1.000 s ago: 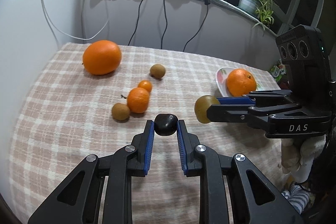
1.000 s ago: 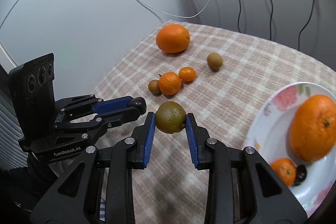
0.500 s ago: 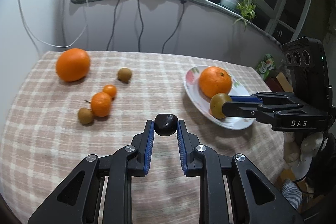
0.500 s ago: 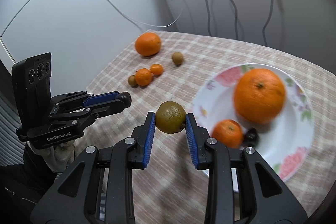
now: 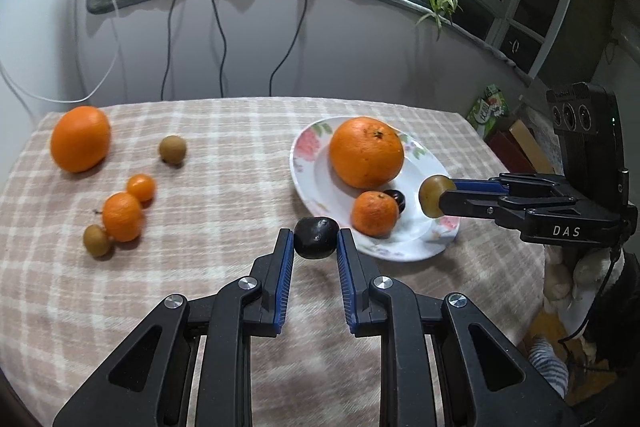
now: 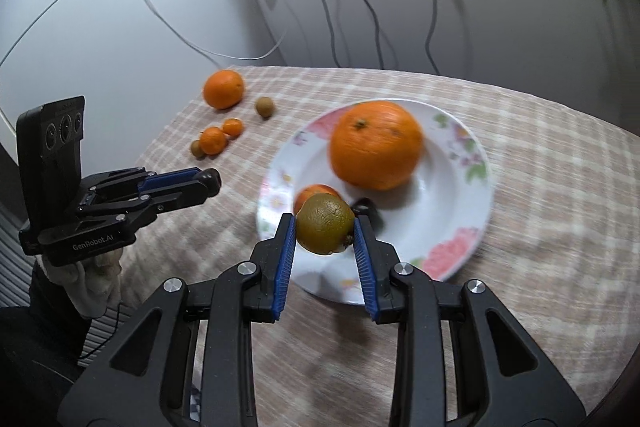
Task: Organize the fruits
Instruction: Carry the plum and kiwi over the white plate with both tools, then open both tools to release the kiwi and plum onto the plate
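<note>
Just ahead, floral plate (image 6: 476,187) with big orange (image 6: 376,145); left claw (image 5: 315,242) clamping dark fruit (image 5: 316,237), right claw (image 6: 325,233) gripping greenish fruit (image 6: 325,229).

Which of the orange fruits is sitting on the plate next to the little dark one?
The small orange fruit on the plate, touching the little dark fruit. The big orange lies behind them; the other three orange ones sit on the tablecloth.

A soft, matt checked cloth (image 5: 224,147) covers the counter. The plate (image 6: 472,203) looks like glossy glazed china with printed flowers. The big orange (image 6: 376,143) has dimpled, faintly shiny peel. The grippers' frames are matt black plastic with bright metal screws (image 5: 248,283) and ribbed blue pads (image 6: 285,267).
</note>
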Demonstrator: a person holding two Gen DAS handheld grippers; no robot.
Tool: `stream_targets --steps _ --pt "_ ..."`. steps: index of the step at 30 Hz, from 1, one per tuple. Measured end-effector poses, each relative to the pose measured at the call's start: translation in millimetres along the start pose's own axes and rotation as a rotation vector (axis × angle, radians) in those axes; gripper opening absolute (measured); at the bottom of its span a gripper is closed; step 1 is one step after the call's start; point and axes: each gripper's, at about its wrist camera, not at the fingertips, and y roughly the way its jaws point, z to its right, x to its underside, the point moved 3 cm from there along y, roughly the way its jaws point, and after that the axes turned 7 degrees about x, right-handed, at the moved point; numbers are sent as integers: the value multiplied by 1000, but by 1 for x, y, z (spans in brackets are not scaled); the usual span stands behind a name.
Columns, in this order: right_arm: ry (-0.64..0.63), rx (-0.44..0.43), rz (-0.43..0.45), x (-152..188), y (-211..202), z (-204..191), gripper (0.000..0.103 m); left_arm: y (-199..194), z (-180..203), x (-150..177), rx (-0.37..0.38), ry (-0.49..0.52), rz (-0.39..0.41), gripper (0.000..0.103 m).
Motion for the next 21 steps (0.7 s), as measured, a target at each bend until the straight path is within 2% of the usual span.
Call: stream_targets --steps 11,21 --pt "-18 93 4 8 -4 25 31 23 9 -12 4 20 -23 20" --pt "-11 118 7 7 -6 39 31 36 12 -19 2 30 -36 20"
